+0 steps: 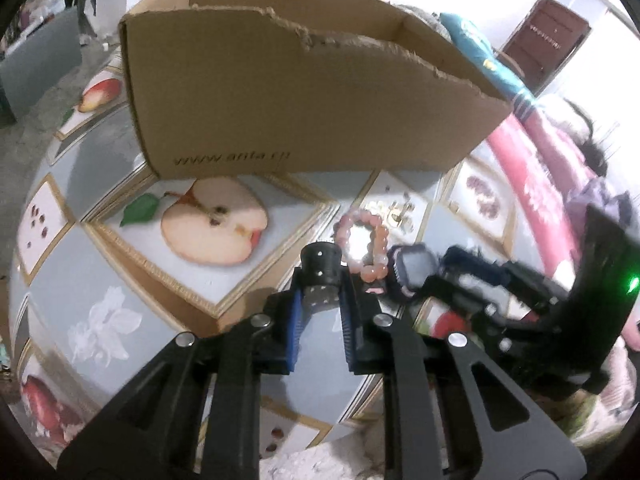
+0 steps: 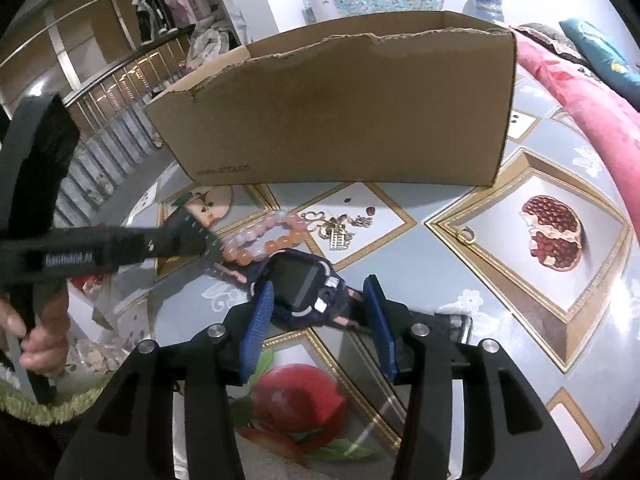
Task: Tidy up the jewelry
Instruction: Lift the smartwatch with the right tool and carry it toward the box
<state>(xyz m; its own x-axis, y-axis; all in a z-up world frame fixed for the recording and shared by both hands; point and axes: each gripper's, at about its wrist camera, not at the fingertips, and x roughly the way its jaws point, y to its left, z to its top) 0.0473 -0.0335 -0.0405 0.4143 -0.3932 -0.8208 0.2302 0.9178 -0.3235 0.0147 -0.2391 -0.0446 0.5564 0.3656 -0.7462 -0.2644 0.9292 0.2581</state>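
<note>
A lived-in home: clothes (image 2: pixel 160 4) hang by a stair railing (image 2: pixel 120 92), a wooden door (image 1: pixel 546 36) stands behind, pillows (image 2: pixel 580 92) crowd the fruit-patterned surface (image 2: pixel 500 264).

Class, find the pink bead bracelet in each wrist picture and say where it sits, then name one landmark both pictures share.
Left wrist view: the pink bead bracelet lies just right of centre, beyond the left gripper, beside the smartwatch.
Right wrist view: the bracelet lies left of centre, just beyond the smartwatch.
Shared landmark: the torn cardboard box, standing behind the bracelet in both.
</note>
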